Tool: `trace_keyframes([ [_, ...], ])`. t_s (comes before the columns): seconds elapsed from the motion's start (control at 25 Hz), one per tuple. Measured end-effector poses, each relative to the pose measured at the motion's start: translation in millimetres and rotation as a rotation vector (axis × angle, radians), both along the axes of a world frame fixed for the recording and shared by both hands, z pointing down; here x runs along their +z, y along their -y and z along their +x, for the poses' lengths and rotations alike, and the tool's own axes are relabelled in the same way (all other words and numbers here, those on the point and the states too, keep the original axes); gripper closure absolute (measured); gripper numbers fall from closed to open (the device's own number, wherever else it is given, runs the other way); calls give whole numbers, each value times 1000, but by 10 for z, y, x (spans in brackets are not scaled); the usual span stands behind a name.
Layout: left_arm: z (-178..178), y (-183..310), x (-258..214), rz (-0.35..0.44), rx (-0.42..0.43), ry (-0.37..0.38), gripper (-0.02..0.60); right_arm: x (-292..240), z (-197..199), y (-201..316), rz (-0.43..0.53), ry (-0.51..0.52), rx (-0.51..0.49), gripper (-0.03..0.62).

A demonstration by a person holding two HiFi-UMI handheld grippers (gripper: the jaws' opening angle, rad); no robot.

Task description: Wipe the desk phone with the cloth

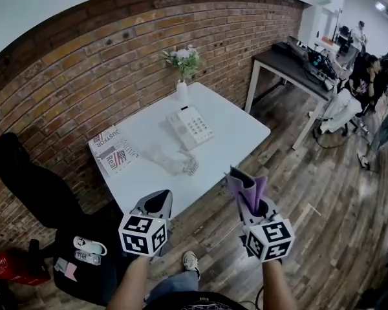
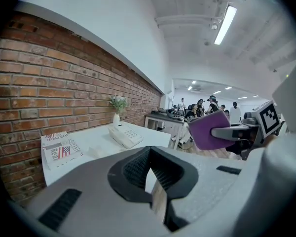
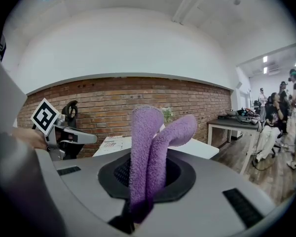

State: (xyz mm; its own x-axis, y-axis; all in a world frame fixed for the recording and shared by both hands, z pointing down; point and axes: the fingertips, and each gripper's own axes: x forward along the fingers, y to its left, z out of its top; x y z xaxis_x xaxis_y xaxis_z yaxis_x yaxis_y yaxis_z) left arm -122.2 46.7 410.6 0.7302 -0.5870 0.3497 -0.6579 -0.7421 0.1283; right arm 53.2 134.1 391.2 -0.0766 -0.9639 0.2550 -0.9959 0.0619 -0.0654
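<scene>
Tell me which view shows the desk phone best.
Head view: the phone lies whole, keypad up, on the table. Left gripper view shows it small, side-on. In the right gripper view the cloth hides it.

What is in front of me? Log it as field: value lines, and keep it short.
setting: white table against a brick wall
phone: desk phone lies on the table, near a vase of flowers
cloth: purple cloth, pinched in the right claw, held short of the table
left claw: jaws a narrow gap apart, nothing between them
contact: neither claw touches the phone
other: printed paper at the table's left corner
</scene>
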Motion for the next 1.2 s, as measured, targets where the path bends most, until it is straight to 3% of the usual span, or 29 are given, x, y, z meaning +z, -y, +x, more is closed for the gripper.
trace_keyframes([
  [0.52,191,1122,35,-44,44,-29,577,-29,99,1108,-60,5,22,548],
  [1.2,500,1796,152,-57,50,-38,577,37,278,1898,-81,-12,-27,548],
])
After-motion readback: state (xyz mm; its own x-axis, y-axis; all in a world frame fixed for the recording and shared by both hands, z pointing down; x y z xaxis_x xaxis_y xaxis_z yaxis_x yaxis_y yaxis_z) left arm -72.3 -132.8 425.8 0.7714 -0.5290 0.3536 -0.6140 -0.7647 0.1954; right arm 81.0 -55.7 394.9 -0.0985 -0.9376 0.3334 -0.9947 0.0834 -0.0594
